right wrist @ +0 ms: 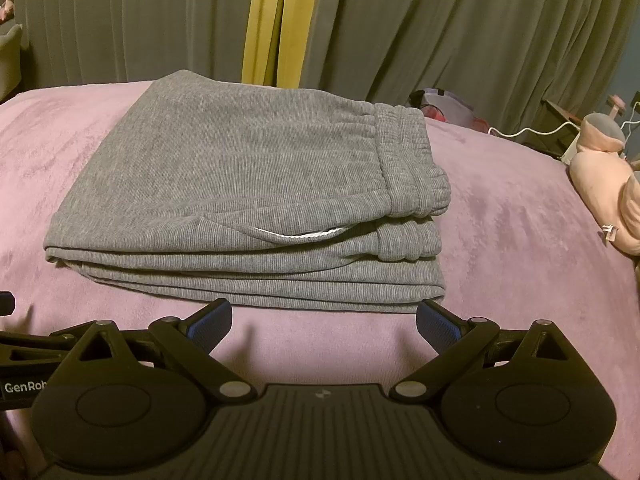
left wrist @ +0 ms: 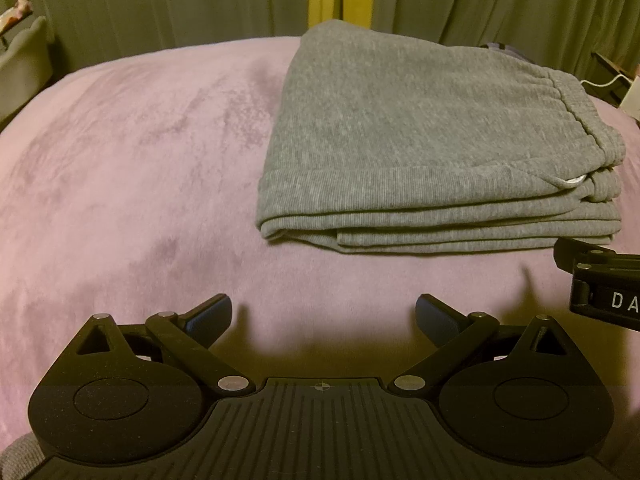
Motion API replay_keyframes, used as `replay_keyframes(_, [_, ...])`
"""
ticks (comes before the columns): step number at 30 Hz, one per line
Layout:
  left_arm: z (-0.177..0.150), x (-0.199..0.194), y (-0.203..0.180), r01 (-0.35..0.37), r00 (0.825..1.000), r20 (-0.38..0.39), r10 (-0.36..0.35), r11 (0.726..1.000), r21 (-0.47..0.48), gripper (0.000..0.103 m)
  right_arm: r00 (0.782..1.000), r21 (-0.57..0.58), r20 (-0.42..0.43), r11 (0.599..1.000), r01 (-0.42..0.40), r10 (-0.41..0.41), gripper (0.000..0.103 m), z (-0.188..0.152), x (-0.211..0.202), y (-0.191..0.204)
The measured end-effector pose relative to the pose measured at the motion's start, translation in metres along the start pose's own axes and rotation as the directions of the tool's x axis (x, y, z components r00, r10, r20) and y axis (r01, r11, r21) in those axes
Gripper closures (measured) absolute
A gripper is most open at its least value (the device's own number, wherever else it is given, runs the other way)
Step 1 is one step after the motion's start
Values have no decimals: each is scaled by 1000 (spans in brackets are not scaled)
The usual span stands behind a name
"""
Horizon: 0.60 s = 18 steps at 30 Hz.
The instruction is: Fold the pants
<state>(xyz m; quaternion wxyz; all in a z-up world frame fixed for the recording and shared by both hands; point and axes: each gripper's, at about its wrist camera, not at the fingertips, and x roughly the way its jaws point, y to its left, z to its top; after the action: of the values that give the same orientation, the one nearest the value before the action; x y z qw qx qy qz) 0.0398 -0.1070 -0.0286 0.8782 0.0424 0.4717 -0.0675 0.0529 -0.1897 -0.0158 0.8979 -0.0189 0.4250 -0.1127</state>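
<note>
The grey sweatpants (left wrist: 424, 144) lie folded in a flat stack of several layers on the pink blanket, with the elastic waistband on the right side. They also show in the right wrist view (right wrist: 240, 184), straight ahead. My left gripper (left wrist: 324, 316) is open and empty, short of the stack and to its left. My right gripper (right wrist: 324, 320) is open and empty, its fingertips just short of the stack's near edge. A white drawstring (right wrist: 296, 234) pokes out of a fold near the waistband.
The pink blanket (left wrist: 132, 184) covers the bed. Grey curtains (right wrist: 440, 20) hang behind it. A pink plush toy (right wrist: 600, 188) lies at the bed's right edge. White cables and bags (right wrist: 528, 130) sit beyond the far right edge. The right gripper's body (left wrist: 604, 288) shows at the left wrist view's right side.
</note>
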Motion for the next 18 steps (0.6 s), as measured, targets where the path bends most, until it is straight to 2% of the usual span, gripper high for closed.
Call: replay_keyframes(18, [-2,1,1,-6,1000,-2,6,1000,0,1,1000,-1,3,1000,-5,5,4,1,0,0])
